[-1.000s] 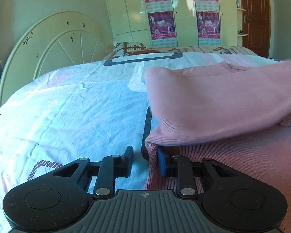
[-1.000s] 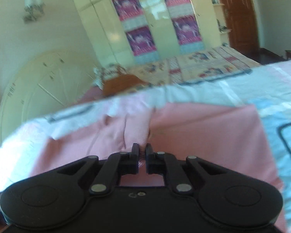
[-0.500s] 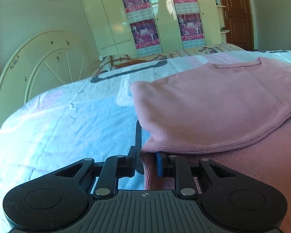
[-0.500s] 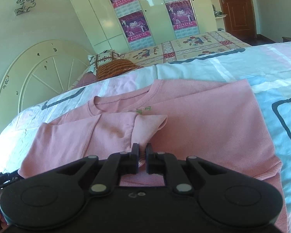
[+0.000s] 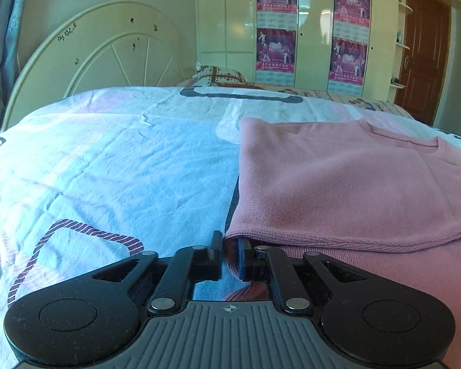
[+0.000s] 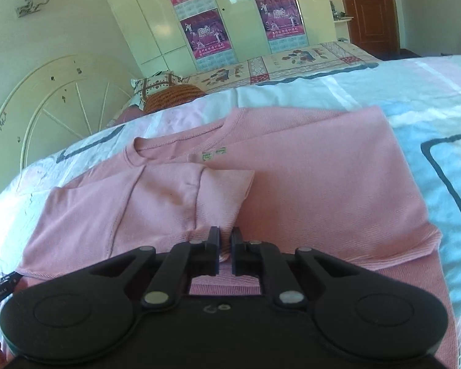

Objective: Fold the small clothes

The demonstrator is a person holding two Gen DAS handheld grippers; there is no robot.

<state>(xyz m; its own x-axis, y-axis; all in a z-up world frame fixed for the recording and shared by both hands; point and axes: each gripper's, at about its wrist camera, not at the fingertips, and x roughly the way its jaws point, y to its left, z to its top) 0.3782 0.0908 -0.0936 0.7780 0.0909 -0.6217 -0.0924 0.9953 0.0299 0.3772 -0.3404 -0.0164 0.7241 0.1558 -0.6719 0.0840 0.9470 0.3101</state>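
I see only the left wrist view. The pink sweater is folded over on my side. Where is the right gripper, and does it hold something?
Observer: The right gripper sits at the near edge of the folded flap of the pink sweater, fingers almost closed with pink fabric between them.
Operator: Is a sleeve folded in?
Observer: Yes, one sleeve lies across the chest, its cuff just below the neck label.
Operator: And the other side?
Observer: Nothing is folded on top there; it lies flat on the bedsheet.
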